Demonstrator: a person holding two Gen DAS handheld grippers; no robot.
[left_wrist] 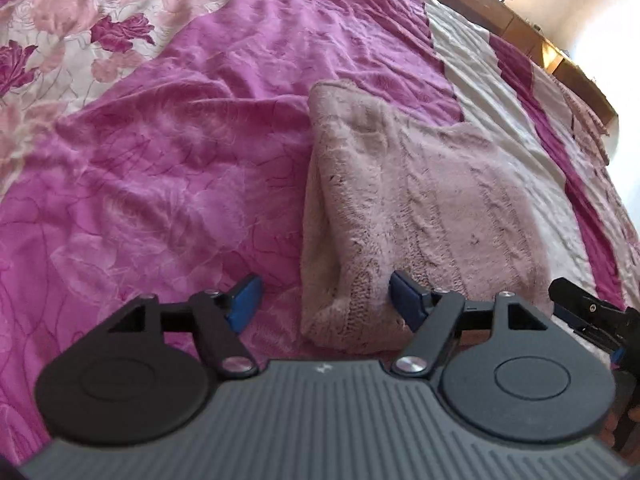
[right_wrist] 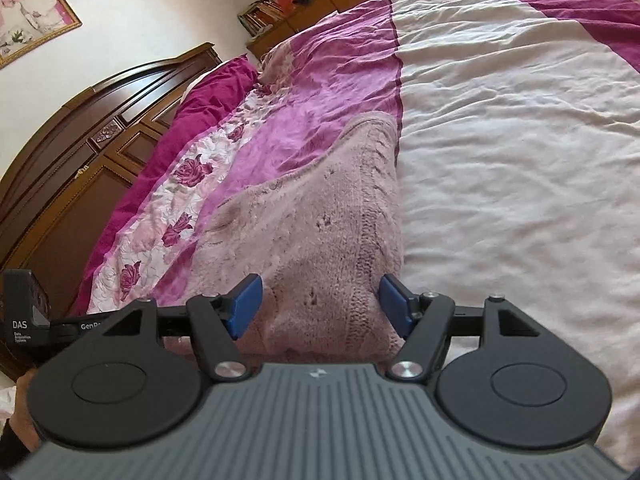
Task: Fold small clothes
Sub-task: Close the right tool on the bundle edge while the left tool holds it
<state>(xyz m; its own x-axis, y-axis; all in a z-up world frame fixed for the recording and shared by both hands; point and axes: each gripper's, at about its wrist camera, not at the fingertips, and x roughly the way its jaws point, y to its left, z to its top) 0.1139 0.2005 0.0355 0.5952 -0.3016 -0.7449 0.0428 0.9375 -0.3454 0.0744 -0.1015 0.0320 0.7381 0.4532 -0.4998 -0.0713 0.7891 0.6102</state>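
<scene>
A pale pink knitted garment lies folded on the bed; it also shows in the right wrist view. My left gripper is open, its blue pads wide apart over the garment's near left corner. My right gripper is open, its blue pads on either side of the garment's near end. Neither holds the cloth. The right gripper's black tip shows at the right edge of the left wrist view.
The bed has a wrinkled magenta cover with a rose-print band and a cream section. A dark wooden headboard and a shelf with books stand beyond. A wooden rail borders the bed.
</scene>
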